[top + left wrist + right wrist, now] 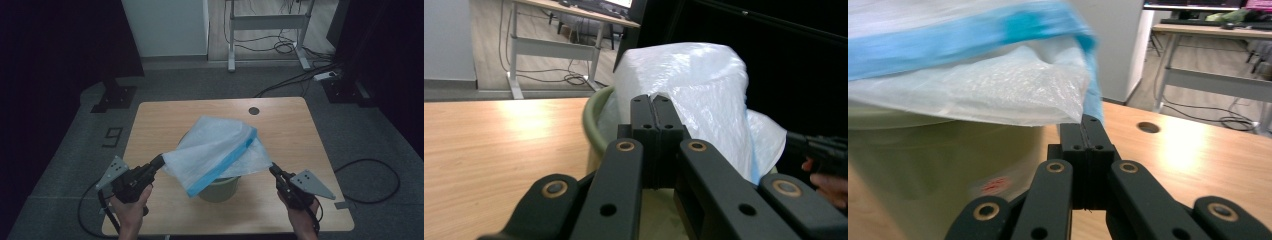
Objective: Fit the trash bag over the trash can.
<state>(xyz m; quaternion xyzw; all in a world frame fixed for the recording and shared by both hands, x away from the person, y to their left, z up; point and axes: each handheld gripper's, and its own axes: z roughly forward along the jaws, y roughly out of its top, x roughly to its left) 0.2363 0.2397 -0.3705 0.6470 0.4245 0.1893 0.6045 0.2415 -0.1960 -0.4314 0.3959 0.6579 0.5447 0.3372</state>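
Observation:
A white plastic bag (215,150) with a blue band along its rim hangs spread over a green bin (220,187) in the middle of the wooden table (280,125). My left gripper (161,161) is shut on the bag's left edge, and its closed jaws pinch the white bag (694,85) beside the green bin's rim (591,122). My right gripper (272,169) is shut on the bag's right edge. In the right gripper view the closed jaws hold the corner of the white bag (998,85) by its blue band (948,37), with the bin's wall (923,170) below.
A round cable hole (254,110) lies near the table's far edge. Beyond the table stand a white desk frame (267,22), loose cables (295,80) on the floor and a dark stand (114,95) at the left.

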